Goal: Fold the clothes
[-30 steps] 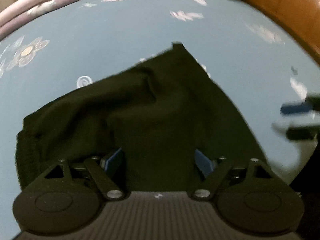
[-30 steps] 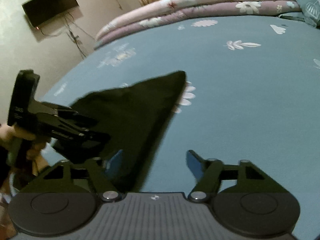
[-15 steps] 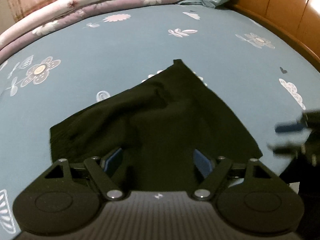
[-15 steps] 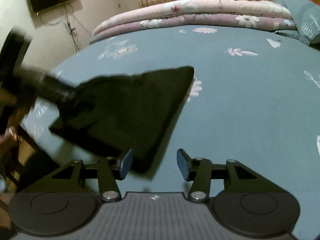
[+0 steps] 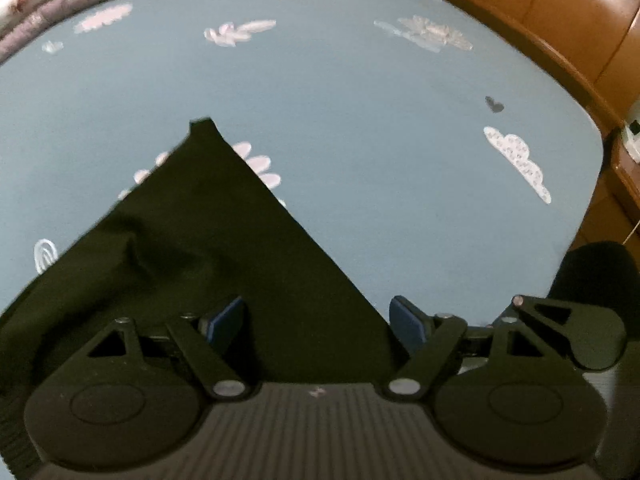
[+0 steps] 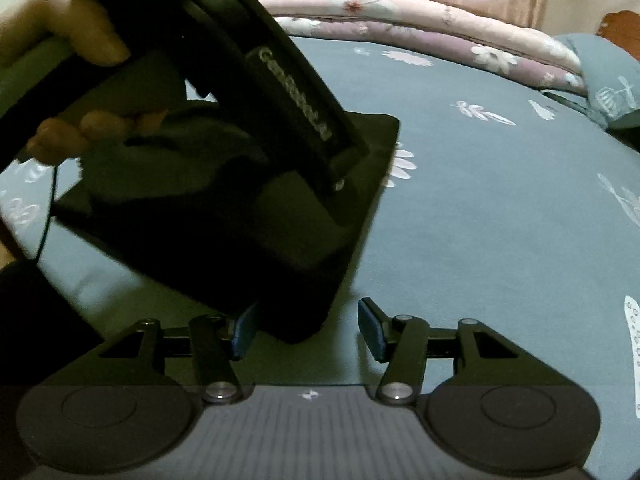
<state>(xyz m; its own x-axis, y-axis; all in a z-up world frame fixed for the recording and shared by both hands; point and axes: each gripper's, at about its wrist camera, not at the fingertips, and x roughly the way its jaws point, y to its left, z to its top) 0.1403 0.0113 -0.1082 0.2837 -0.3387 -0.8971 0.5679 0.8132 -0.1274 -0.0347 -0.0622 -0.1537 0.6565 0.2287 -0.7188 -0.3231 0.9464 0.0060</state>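
Observation:
A black folded garment (image 5: 200, 248) lies flat on the blue flowered bed sheet (image 5: 360, 120). My left gripper (image 5: 318, 320) hangs open just above it, the cloth's right edge running between its blue pads. In the right wrist view the garment (image 6: 260, 240) fills the left half, with a hand (image 6: 80, 32) holding the left tool low over its middle. My right gripper (image 6: 308, 328) sits at the garment's near corner; that corner lies between its pads without being pressed, and its jaws are opening.
Rolled quilts (image 6: 440, 28) and a blue pillow (image 6: 608, 80) line the far side of the bed. A brown padded headboard (image 5: 560, 20) curves along the right. Bare sheet (image 6: 480, 220) stretches right of the garment.
The left gripper slid toward the garment's right edge and now looms large in the right view. The right gripper closed in on the near corner; its jaws narrowed, then widened slightly.

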